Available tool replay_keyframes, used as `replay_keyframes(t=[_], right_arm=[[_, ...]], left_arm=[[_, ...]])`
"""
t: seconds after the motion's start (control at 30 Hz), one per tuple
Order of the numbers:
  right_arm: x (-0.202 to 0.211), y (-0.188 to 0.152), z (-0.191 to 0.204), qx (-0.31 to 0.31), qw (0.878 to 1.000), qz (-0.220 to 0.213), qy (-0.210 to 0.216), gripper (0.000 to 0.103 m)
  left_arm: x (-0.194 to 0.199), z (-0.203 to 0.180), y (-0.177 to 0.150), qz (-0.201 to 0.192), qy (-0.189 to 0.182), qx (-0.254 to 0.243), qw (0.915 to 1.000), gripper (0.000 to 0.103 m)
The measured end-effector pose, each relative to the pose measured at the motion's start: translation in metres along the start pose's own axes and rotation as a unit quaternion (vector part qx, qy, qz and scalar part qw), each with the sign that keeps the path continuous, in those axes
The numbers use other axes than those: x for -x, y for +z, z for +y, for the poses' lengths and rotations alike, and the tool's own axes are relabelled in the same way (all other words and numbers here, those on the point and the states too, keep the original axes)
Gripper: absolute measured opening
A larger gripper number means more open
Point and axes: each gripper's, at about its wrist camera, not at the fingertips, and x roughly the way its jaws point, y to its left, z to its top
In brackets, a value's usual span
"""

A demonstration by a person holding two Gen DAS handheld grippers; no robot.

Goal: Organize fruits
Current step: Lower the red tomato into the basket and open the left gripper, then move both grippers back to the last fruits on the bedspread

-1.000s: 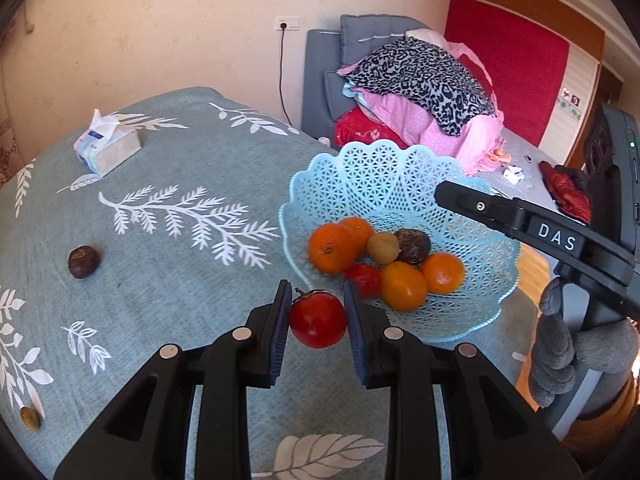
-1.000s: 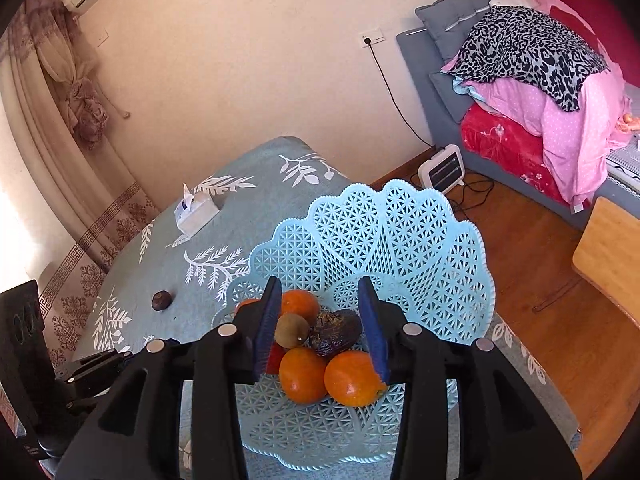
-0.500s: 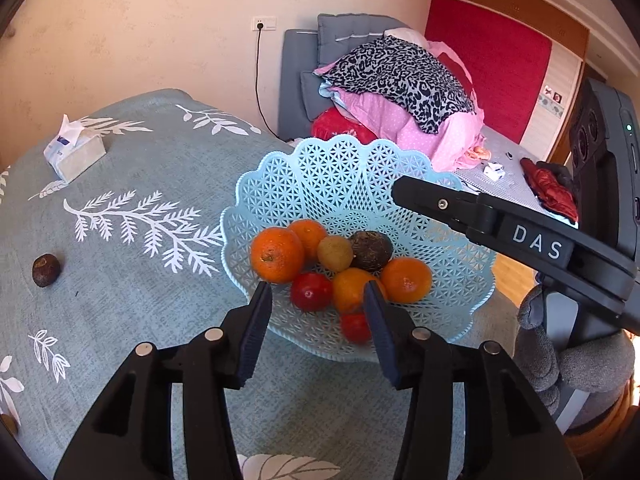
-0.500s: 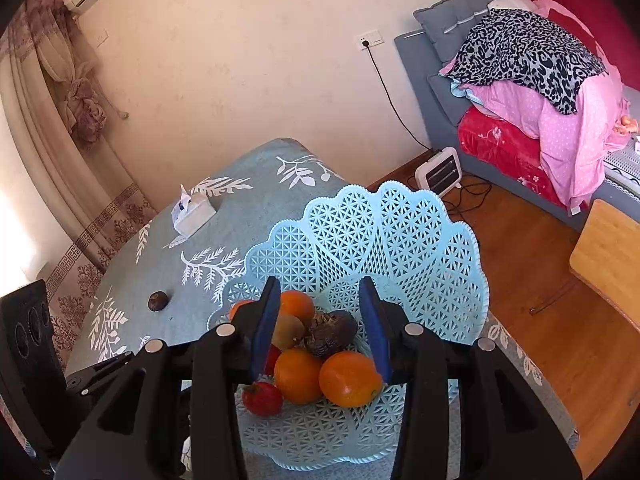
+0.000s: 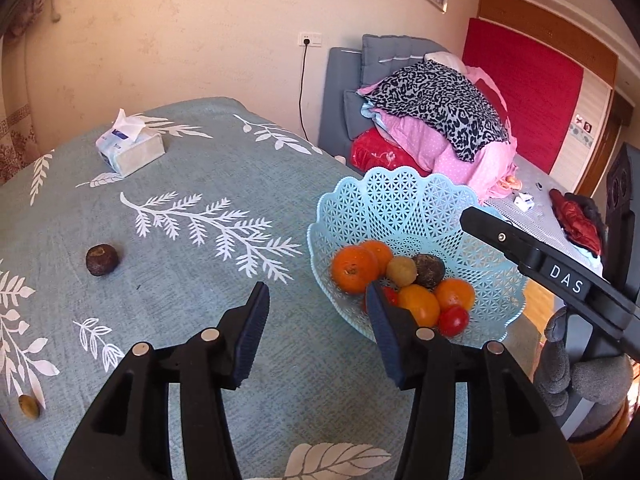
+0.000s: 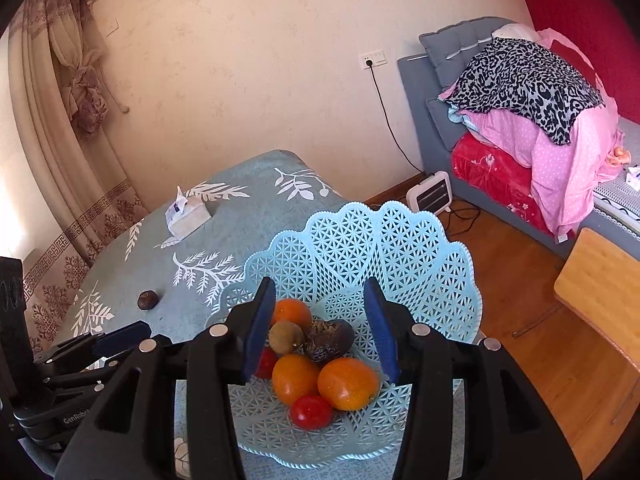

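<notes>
The left tool [image 5: 316, 298] hovered over the cloth-covered worktop [image 5: 192, 264], just short of the basket [image 5: 400, 200], and its jaws were spreading with nothing between them. Over on the other side, the right tool [image 6: 320, 320] hung above the basket's near rim, jaws widening too, framing the fruit but clamped on none of it.

In the basket sat the haul: oranges [image 6: 347, 378], a small kiwi [image 6: 285, 337], a dark wrinkled fruit [image 6: 329, 339] and a red tomato [image 6: 311, 412] low at the front, by the near wall. The basket stood close to the worktop's right edge, with wooden floor [image 6: 532, 352] beyond it.

Out on the open cloth, well apart from the basket, a dark fruit [image 5: 102, 260] lay alone, and a small brown one [image 5: 29, 407] sat near the left edge. A tissue pack [image 5: 130, 148] rested toward the far side. Between those strays and the basket, plenty of bare cloth lay free for a sweep.
</notes>
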Motion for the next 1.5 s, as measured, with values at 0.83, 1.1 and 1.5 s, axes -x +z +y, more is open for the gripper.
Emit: replay_keyframes(t=[0.83, 1.1, 1.5], right_arm=[[-0.008, -0.016, 0.078, 0.096, 0.995, 0.005, 0.021, 0.058], [-0.019, -0.026, 0.109, 0.122, 0.991, 0.026, 0.044, 0.058], [-0.046, -0.043, 0.157, 0.157, 0.981, 0.068, 0.085, 0.058]], left_arm=[[0.079, 0.150, -0.055, -0.034, 0.177, 0.119, 0.9764, 0.063], [0.101, 0.201, -0.093, -0.017, 0.236, 0.156, 0.9591, 0.063], [0.091, 0.235, -0.119, 0.026, 0.227, 0.196, 0.9535, 0.056]])
